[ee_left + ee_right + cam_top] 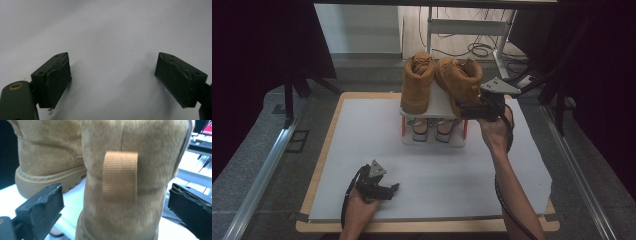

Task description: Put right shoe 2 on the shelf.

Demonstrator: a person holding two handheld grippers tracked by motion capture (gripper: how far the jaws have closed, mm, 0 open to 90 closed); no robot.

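Two tan suede boots stand on the top shelf of a small white rack with red posts. The left boot is upright; the right boot leans and is turned at an angle. My right gripper is at the right boot's heel. In the right gripper view its open jaws straddle that heel, whose woven pull tab faces the camera, with the other boot behind. My left gripper rests open near the table's front left, nothing between its pads.
A pair of pale shoes sits on the rack's lower shelf. A white sheet covers the wooden tabletop. Dark curtains hang on both sides, and a desk frame with cables stands behind the table.
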